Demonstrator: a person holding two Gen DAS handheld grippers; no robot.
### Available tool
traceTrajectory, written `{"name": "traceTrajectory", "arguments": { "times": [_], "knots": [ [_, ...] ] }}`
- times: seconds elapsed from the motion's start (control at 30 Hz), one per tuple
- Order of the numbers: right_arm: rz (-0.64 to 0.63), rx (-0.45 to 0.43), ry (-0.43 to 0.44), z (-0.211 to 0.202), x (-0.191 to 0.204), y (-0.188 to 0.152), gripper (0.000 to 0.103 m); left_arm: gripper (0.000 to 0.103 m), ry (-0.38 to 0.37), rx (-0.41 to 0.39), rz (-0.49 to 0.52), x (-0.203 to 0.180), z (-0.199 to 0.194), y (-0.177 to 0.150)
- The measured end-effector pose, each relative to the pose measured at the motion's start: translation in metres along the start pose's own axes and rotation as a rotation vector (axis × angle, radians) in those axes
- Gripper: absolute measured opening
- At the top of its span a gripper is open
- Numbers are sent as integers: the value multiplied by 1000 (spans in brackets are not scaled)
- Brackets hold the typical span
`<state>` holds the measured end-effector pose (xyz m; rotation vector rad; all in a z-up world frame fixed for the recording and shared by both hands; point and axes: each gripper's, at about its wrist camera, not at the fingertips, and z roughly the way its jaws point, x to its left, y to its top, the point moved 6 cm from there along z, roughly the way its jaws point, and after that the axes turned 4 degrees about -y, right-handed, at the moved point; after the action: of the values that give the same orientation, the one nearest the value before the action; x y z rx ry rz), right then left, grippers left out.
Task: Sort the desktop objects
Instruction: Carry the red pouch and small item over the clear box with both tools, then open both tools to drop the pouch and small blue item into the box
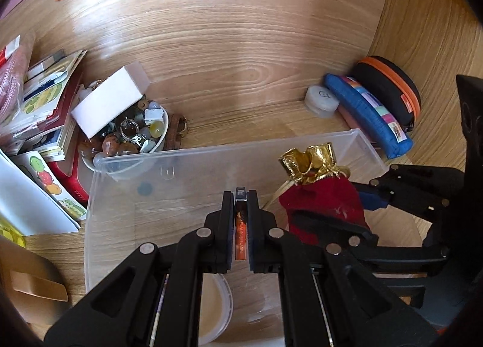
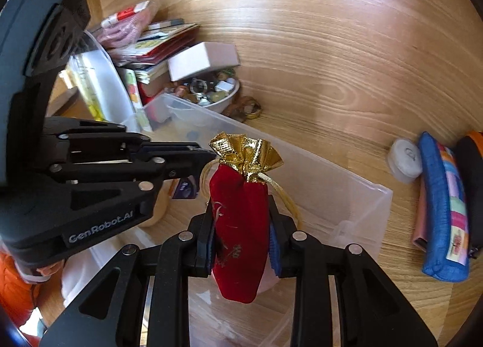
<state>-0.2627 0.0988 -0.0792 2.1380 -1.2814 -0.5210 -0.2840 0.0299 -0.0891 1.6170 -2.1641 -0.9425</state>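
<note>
Left gripper [image 1: 240, 196] pinches a slim orange blade pack [image 1: 240, 235]; right gripper [image 2: 241, 211] clamps a red velvet gold-topped pouch [image 2: 240, 226]. Each should probably descend inside the clear plastic box [image 1: 211, 154] before releasing.

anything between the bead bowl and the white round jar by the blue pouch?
Bare wood between bead bowl and white round jar, apart from a small brown trinket beside the bowl; left wrist view.

Left gripper [image 1: 240, 205] clamped on a thin pack [image 1: 240, 226] over the bin [image 1: 126, 172], right gripper [image 2: 241, 217] beside it, pinching a pouch [image 2: 240, 226]
</note>
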Motion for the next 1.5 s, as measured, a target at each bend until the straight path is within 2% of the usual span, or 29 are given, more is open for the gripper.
{"name": "traceTrajectory", "arguments": {
  "times": [0.4, 0.47, 0.63, 0.7, 0.77, 0.87, 1.0, 1.07, 1.13, 1.3, 1.37, 1.4, 1.5],
  "knots": [
    [-42, 24, -70, 0, -1, -5, 31, 6, 17, 19, 15, -1, 9, -6],
    [-41, 28, -67, 0, 0, -5, 34, 7, 16, 22, 13, 0, 8, -7],
    [-34, 18, -65, -2, 1, -4, 58, 9, 4, 13, 2, 1, 4, -5],
    [-34, 2, -69, -4, 2, -2, 64, 10, -8, 7, -5, 1, 2, -4],
    [-33, -2, -67, -5, 2, -2, 65, 12, -10, 2, -8, 2, -1, -4],
    [-26, -1, -58, -6, 2, -1, 65, 21, -14, -9, -15, 3, -5, -2],
    [-10, -3, -48, -8, -1, 0, 73, 32, 2, -29, -4, 2, -14, 0],
    [-7, -1, -54, -10, -2, 1, 75, 43, 7, -45, -4, 2, -22, 2],
    [-6, -3, -53, -14, -3, 1, 76, 63, 24, -61, 1, 0, -30, 3],
    [7, -31, -48, -32, -3, 4, 80, 76, 57, -106, 14, -4, -54, 2],
    [11, -42, -52, -39, -3, 3, 81, 85, 73, -118, 10, -4, -64, 0],
    [11, -47, -53, -44, -2, 2, 81, 93, 85, -124, 3, -4, -69, -1],
    [2, -79, -50, -59, 3, 0, 81, 95, 106, -144, -18, -2, -84, -3]
  ]
}}
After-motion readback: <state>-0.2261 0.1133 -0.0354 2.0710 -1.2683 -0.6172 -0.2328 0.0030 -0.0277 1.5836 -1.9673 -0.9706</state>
